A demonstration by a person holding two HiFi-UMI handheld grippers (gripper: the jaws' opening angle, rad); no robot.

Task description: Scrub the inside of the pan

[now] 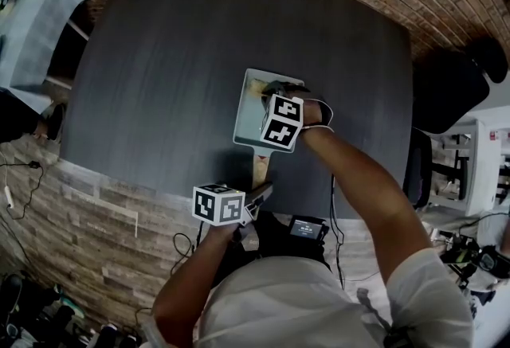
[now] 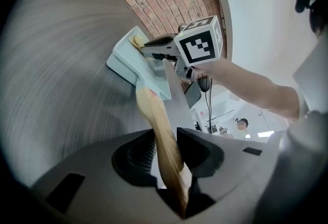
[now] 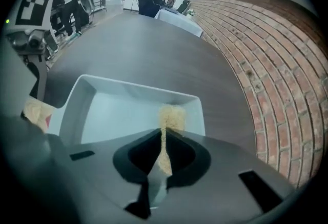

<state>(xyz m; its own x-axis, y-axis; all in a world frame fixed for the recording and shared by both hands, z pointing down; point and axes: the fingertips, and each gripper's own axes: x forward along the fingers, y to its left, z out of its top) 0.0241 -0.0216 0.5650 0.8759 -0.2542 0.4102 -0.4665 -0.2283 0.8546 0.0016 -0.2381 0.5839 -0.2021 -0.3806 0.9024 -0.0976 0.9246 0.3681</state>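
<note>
Both claws at work on the pan, pad down inside it.
The left claw (image 2: 165, 141) is clamping the pan's wooden handle (image 2: 160, 120), its jaws pressing on both sides. The pale square pan (image 2: 125, 61) is lying flat on the dark table (image 2: 61, 79), straight ahead of that claw. The right claw (image 3: 163, 138) is pinching a thin yellowish scrub pad (image 3: 171, 115) with its jaws closed on it. It is pointing steeply down into the pan, and the pad's free end is poking out just ahead of it, by the far wall.
</note>
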